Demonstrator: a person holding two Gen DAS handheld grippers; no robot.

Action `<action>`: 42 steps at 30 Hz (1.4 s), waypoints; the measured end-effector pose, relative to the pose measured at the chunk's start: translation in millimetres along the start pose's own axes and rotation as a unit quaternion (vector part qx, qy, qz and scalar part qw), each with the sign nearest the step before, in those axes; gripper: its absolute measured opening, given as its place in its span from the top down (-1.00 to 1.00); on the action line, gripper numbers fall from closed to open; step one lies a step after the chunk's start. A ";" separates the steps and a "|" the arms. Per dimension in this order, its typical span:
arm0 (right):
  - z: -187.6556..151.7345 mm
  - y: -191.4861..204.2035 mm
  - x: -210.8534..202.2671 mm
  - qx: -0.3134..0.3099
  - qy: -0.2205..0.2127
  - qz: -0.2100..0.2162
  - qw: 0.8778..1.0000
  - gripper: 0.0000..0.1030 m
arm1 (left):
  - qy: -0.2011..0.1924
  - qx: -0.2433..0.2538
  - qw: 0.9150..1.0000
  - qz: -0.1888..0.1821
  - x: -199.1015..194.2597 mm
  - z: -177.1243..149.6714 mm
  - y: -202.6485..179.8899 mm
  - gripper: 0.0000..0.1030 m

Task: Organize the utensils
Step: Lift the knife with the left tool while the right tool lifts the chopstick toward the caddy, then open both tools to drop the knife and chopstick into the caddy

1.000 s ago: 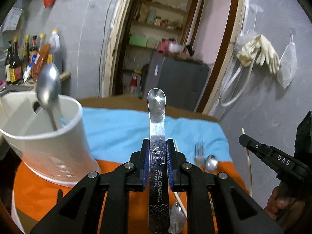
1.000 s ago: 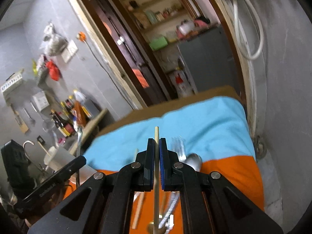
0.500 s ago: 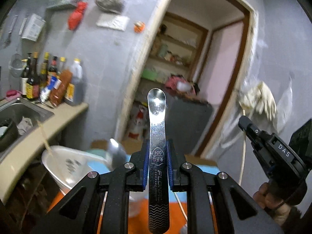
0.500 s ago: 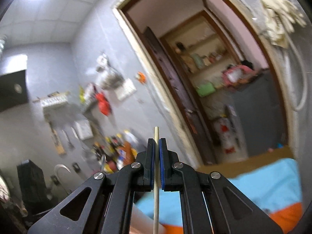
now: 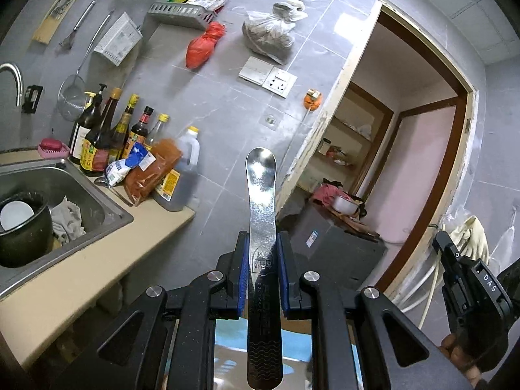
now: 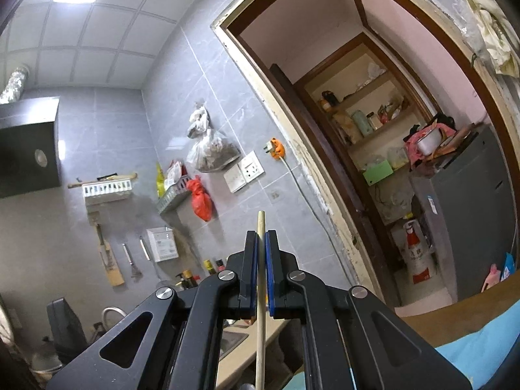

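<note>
Spoon [image 5: 262,214] is clamped in the left gripper [image 5: 262,271], handle end poking far out, now raised off the table to face the wall and sink [image 5: 65,191]. Chopstick [image 6: 261,260] is pinched in the right gripper [image 6: 261,271], swung up toward the doorway [image 6: 373,130]. The white holder has slipped from view, so both pieces look mid-carry, not yet dropped in.

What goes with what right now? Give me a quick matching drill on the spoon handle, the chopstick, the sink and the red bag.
Things:
1. metal spoon handle
2. wooden chopstick
3. sink
4. red bag

States or places:
A. hanging on the grey tiled wall
B. clamped in the left gripper
C. holds a dark pot and a cloth
D. clamped in the right gripper

Pairs: 1-B, 2-D, 3-C, 4-A
</note>
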State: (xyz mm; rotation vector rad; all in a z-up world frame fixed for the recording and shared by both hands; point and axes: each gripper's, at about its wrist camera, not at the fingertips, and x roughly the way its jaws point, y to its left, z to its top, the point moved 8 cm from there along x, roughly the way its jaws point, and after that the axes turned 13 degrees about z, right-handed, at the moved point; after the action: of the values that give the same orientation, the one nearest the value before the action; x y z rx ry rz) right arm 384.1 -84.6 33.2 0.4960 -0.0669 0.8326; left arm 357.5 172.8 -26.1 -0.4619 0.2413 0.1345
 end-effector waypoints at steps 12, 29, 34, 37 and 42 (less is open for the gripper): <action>-41.7 -8.3 3.3 -0.035 0.011 -0.026 0.999 0.94 | -0.011 0.032 0.999 0.017 11.6 -43.8 3.3 0.75; -84.0 17.0 -9.4 -0.128 0.067 -0.017 0.989 0.92 | -0.010 0.102 0.994 0.024 4.3 -78.5 3.3 0.65; -85.7 15.6 -17.8 -0.112 0.083 -0.017 0.990 0.76 | 0.008 0.096 0.995 0.006 -3.1 -78.4 0.1 0.40; -82.5 15.1 -23.8 -0.100 0.085 -0.019 0.991 0.58 | 0.013 0.096 0.995 0.003 -9.8 -76.2 -5.2 0.31; -65.5 12.5 -40.8 -0.085 0.086 -0.041 0.992 0.25 | 0.013 0.102 0.995 -0.004 -26.8 -68.1 -26.4 0.00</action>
State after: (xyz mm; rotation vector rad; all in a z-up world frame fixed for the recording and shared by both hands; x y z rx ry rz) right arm 338.7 -76.6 -29.9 0.2641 0.0424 0.7782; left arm 322.9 116.3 -67.0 -0.2608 0.2752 0.0952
